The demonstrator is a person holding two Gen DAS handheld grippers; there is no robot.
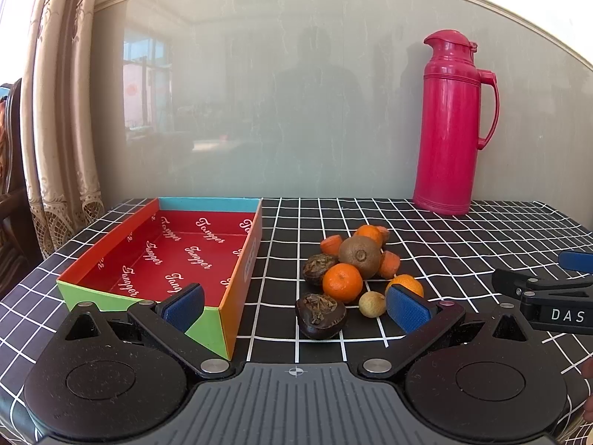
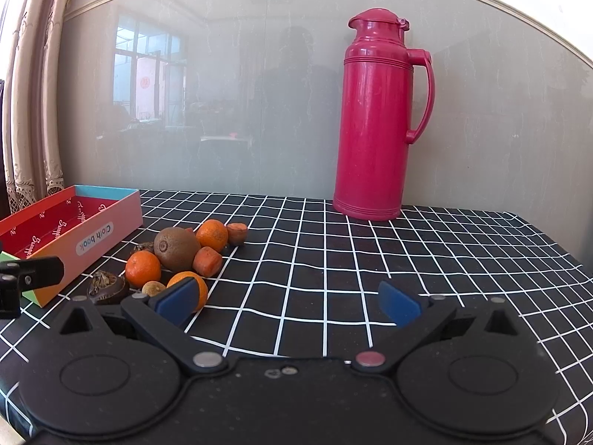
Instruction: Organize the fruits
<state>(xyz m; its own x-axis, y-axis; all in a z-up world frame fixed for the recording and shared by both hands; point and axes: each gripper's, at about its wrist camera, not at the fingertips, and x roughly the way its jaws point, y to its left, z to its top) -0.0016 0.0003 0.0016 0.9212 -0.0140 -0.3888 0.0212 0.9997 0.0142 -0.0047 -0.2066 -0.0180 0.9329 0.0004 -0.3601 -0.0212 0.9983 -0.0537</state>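
A pile of fruit lies on the checked tablecloth: a brown kiwi (image 1: 359, 256) (image 2: 176, 247), tangerines (image 1: 342, 282) (image 2: 143, 269), carrot-like orange pieces (image 1: 389, 264) (image 2: 206, 260), dark wrinkled fruits (image 1: 321, 316) (image 2: 107, 286) and a small pale longan (image 1: 372, 304). An open red-lined box (image 1: 174, 259) (image 2: 79, 226) stands left of the pile. My left gripper (image 1: 294, 307) is open and empty, just in front of the pile. My right gripper (image 2: 289, 302) is open and empty, right of the pile; its left finger covers part of a tangerine (image 2: 198, 291).
A tall pink thermos (image 1: 450, 122) (image 2: 378, 115) stands at the back right against a glossy wall panel. A curtain (image 1: 55, 111) hangs at the left. The black checked tablecloth (image 2: 370, 259) extends to the right of the fruit.
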